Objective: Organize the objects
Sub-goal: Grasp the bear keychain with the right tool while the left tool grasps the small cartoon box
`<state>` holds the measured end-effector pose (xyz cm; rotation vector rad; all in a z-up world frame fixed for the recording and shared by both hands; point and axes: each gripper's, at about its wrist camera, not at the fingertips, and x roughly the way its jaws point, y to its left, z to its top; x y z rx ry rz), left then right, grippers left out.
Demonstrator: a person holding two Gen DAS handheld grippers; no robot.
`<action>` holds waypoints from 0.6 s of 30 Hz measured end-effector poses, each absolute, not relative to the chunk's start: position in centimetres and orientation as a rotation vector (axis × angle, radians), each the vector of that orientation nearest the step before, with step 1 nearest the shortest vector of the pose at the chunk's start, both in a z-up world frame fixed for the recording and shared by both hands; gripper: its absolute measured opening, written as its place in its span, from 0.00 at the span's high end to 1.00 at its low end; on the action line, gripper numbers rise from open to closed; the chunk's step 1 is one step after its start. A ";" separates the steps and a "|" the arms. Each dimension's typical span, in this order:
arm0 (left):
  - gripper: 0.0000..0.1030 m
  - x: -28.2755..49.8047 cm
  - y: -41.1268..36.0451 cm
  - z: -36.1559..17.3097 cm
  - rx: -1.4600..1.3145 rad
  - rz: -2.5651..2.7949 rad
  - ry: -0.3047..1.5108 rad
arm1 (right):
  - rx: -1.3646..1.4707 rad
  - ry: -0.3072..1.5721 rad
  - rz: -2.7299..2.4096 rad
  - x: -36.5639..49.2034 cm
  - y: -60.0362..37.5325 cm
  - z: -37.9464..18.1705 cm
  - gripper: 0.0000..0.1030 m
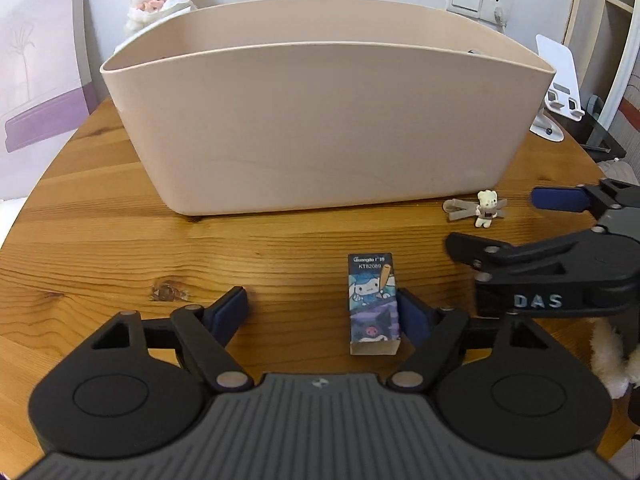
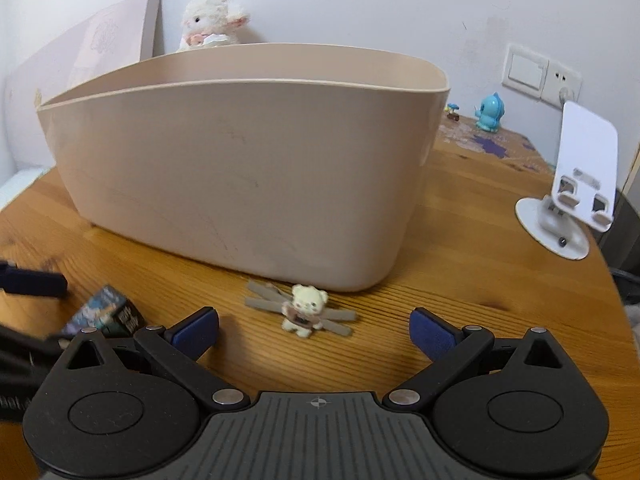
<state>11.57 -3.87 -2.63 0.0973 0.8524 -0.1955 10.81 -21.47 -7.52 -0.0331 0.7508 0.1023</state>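
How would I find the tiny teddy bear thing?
Look for the big beige tub on the wooden table. Just in front of its right corner lies the bear clip, a cream teddy on crossed grey prongs, unlike the cartoon-printed eraser box beside it.

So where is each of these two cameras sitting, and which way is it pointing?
Left wrist: rides on the left gripper, facing the eraser box and beige bin; its open fingers and the right gripper show.
Right wrist: rides on the right gripper, facing the bear clip and bin; its open fingers show.
Shared: bin, eraser box, bear clip, plush lamb, phone stand, wooden table.
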 end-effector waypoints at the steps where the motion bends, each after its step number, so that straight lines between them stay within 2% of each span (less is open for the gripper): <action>1: 0.21 11.6 -3.8 -2.7 0.097 -0.197 0.850 | -0.027 0.757 0.097 10.9 -21.3 -7.6 0.00; 4: 0.22 11.6 -3.7 -2.7 0.104 -0.206 0.841 | -0.035 0.753 0.078 11.0 -20.8 -7.7 0.03; 7: 0.26 11.5 -3.7 -2.6 0.108 -0.221 0.837 | -0.013 0.736 0.058 10.9 -20.8 -7.7 0.15; 10: 0.35 11.5 -3.8 -2.4 0.108 -0.231 0.829 | -0.018 0.717 0.071 10.6 -20.4 -7.5 0.31; 12: 0.44 11.3 -3.9 -2.3 0.110 -0.239 0.822 | -0.025 0.704 0.080 10.3 -20.2 -7.4 0.44; 16: 0.59 11.1 -4.2 -2.2 0.111 -0.255 0.810 | -0.022 0.698 0.083 10.0 -20.1 -7.4 0.46; 18: 0.75 11.1 -4.2 -2.1 0.108 -0.261 0.809 | -0.021 0.699 0.085 9.8 -20.2 -7.4 0.46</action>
